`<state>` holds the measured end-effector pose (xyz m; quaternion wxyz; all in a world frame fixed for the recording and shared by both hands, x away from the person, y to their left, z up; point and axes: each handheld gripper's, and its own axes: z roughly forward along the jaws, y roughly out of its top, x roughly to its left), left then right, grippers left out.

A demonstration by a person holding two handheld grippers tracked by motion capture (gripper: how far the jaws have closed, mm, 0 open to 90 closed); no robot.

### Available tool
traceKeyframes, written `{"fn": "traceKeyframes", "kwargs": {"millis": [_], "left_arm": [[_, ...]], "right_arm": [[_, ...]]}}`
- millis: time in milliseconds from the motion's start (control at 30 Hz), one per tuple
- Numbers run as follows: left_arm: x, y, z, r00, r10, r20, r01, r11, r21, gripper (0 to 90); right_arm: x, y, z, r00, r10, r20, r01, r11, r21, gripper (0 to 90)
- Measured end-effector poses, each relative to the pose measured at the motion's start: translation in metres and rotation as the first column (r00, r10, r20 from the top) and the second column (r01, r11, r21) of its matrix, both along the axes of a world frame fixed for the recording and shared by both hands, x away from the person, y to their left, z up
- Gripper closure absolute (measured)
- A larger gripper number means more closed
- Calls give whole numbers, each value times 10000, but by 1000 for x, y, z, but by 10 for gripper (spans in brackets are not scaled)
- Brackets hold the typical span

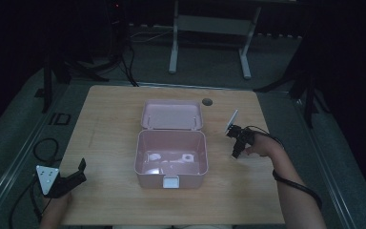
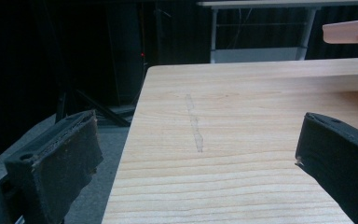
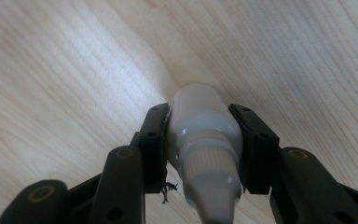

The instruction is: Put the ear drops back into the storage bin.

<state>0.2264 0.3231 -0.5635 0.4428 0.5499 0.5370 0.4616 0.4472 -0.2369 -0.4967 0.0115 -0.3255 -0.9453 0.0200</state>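
The right gripper [image 3: 200, 154] is clamped on a small white dropper bottle [image 3: 204, 140], one black jaw pressed to each side of its body, its ribbed cap and nozzle pointing back toward the camera. It stands over the wooden tabletop [image 1: 109, 124] near the right edge, just right of the open pink plastic box [image 1: 171, 160], whose lid [image 1: 172, 115] lies flipped back toward the far edge. The left gripper [image 1: 74, 177] rests at the near left corner, jaws wide apart with nothing between them.

surface: wooden table [image 1: 109, 119] | on it: open pink box [image 1: 171, 162], white bottle [image 3: 203, 130]
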Motion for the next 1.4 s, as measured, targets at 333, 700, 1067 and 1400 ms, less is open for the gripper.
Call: {"fn": "traceKeyframes", "kwargs": {"millis": [333,700,1067,1400], "left_arm": [[0,0,0,10000,11,-19,-11,10000,-3,3],[0,0,0,10000,26,-30,-26,10000,-19,3],[0,0,0,10000,71,-60,-71,10000,-29,3],[1,0,0,9999,85,-90,-85,10000,-26,3]], "right_arm": [[-16,0,7,9784,2064,111,-2062,9784,-161,596],[-39,1,6,9013,4330,-93,-4327,8992,-645,596],[-72,8,13,8152,5789,186,-5760,8136,-793,596],[-95,20,21,7557,6548,75,-6507,7521,-1043,596]]}}
